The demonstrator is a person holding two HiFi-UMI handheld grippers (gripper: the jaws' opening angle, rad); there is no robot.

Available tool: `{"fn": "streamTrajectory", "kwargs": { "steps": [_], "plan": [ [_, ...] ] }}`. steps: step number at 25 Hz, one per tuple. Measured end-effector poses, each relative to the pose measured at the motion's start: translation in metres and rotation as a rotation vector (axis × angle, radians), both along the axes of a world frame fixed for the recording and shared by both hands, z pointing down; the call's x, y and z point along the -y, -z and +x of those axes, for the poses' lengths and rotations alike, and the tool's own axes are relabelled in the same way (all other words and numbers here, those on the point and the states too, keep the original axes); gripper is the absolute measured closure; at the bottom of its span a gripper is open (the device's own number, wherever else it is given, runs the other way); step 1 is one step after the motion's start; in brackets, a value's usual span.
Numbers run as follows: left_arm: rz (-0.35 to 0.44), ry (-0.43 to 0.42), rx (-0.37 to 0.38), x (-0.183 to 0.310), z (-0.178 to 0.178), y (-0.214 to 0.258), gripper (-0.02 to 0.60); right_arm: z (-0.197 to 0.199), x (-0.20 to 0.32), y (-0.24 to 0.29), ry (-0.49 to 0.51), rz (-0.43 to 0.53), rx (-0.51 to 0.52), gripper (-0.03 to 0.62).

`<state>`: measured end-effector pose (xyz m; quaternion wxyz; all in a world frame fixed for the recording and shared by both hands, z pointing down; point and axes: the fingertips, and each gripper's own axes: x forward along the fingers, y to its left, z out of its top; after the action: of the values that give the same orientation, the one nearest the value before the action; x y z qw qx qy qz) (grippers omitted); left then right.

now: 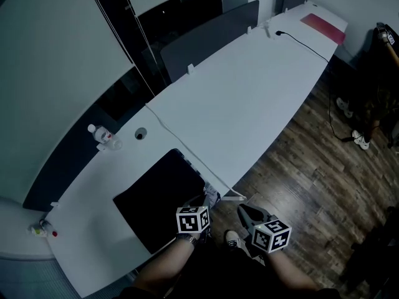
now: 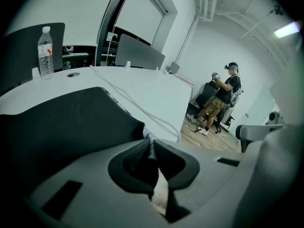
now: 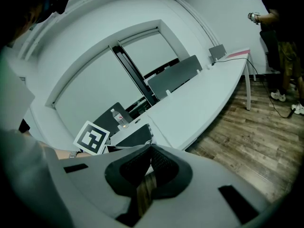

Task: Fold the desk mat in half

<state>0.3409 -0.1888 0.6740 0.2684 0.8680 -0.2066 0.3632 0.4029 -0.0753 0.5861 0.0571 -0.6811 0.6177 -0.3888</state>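
Note:
The black desk mat lies flat on the near-left part of the long white table. It fills the left of the left gripper view and shows small in the right gripper view. My left gripper hovers at the mat's near right corner by the table edge. Its jaws are shut tip to tip, just short of that corner, and I see nothing between them. My right gripper hangs off the table over the wooden floor, to the right of the left one. Its jaws are shut and hold nothing.
A white cable runs across the table along the mat's far side to the edge. A water bottle and a round grommet hole sit behind the mat. A pink pad lies at the far end. A person stands far off.

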Motion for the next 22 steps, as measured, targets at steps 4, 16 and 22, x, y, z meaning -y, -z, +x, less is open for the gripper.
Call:
{"fn": "streamTrajectory", "kwargs": {
  "steps": [4, 16, 22],
  "plan": [
    [-0.003, -0.018, -0.003, -0.001, 0.007, -0.001, 0.546, 0.006, -0.001, -0.001, -0.017, -0.003, 0.000, 0.571],
    [0.003, -0.038, 0.004, -0.003, 0.013, -0.006, 0.542, 0.008, 0.000, -0.005, -0.039, 0.000, 0.028, 0.571],
    [0.045, -0.035, -0.013, -0.003, 0.013, 0.003, 0.516, 0.005, -0.002, -0.002, -0.017, 0.007, 0.022, 0.571]
  ]
}}
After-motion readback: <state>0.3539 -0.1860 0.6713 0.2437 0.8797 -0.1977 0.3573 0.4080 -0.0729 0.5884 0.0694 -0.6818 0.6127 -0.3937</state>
